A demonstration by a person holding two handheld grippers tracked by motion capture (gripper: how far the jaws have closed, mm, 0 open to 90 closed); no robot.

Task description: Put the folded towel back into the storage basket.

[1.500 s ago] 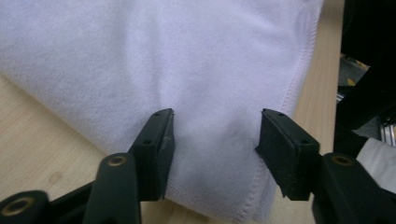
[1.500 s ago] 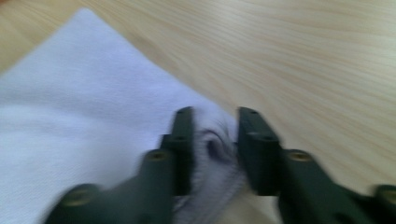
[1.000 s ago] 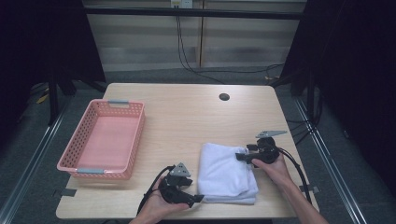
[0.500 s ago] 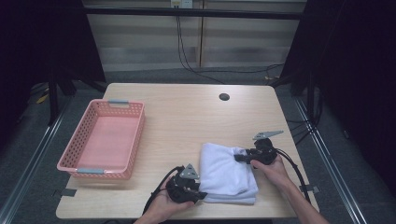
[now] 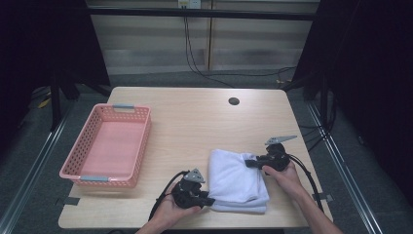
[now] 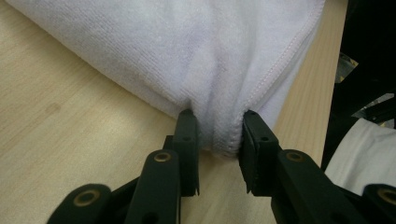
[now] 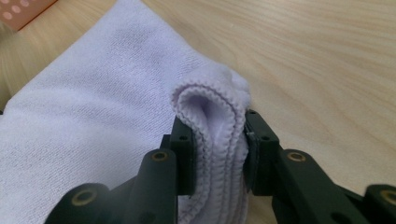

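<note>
Near edge, centre-right: folded white terry towel (image 5: 237, 179) flat on the light wooden table (image 5: 195, 122), several layers stacked.

Left gripper (image 5: 210, 200) at the towel's near-left corner. Jaws have just been closing; the left gripper view has them pinching a bunched fold of towel (image 6: 224, 70) at the stitched hem. Grasping, cloth compressed between the pads.

Right gripper (image 5: 248, 163) at the towel's far-right corner, jaws also just closed in. Right gripper view: all layer edges of the towel (image 7: 93, 116) rolled up between the jaws. Grasping too.

Left, well apart: pink perforated plastic basket (image 5: 139, 127), nothing in it. Far centre: round dark grommet hole (image 5: 234, 101).

Risks, my read:
- Left bite is shallow, near the hem only. Lifting could pull it free, or take the top layers and leave the bottom, so the fold opens.
- Grips sit on diagonal corners. Uneven lift or pulling apart skews and unfolds the stack.
- Middle sags between grips; a low carry snags on the basket's rim.
- Cables trail near the table's edge and could drag.
</note>
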